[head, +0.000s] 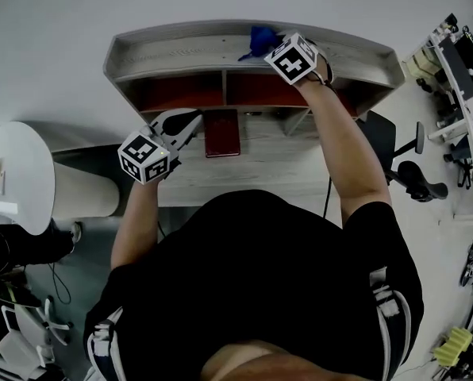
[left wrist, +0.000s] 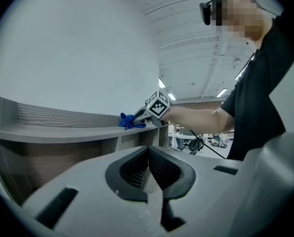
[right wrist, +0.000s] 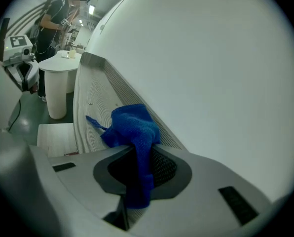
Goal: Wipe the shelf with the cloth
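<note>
The blue cloth [head: 260,40] lies bunched on the top board of the grey wooden shelf [head: 181,50], near its back rim. My right gripper [head: 270,46] is shut on the cloth [right wrist: 132,127], which hangs down between its jaws and touches the shelf board [right wrist: 90,102]. My left gripper [head: 190,123] hovers lower, over the desk in front of the shelf; its jaws [left wrist: 148,167] are shut with nothing between them. From the left gripper view the cloth [left wrist: 129,121] and the right gripper [left wrist: 142,115] show on the shelf's top [left wrist: 63,132].
A dark red book [head: 222,132] lies on the desk under the shelf. A white round table [head: 14,173] stands at the left, an office chair [head: 403,161] at the right. The wall rises right behind the shelf.
</note>
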Demonstrator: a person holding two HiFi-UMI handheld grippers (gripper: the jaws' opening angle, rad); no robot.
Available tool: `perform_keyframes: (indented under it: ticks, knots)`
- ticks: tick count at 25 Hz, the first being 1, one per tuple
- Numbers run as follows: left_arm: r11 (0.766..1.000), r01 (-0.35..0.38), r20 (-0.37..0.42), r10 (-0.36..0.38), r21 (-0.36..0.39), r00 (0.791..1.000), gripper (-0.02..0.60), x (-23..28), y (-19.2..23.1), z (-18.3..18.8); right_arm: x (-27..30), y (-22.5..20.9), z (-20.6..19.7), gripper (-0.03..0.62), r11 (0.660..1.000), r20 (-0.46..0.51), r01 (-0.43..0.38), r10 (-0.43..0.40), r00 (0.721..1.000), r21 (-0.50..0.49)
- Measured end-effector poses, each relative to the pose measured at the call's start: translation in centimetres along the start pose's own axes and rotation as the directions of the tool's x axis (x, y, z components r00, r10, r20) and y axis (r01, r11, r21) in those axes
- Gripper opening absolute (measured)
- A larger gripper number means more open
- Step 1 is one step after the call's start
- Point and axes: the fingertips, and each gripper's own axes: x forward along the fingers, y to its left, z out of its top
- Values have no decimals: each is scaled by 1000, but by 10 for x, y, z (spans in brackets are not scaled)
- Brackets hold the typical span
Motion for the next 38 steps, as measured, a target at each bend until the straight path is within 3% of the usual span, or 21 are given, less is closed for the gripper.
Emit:
perform_keyframes:
  ticks: [20,38]
  knots:
    - [993,119,-14,-118,7,993,18,89,-35,-4,-49,-93,-138,60,988,-116,125,-115,987,86]
    - [979,204,-27,-204,12,979,18,147,-65,-5,-95,-165,-249,60,949,-216,268,-230,949,166]
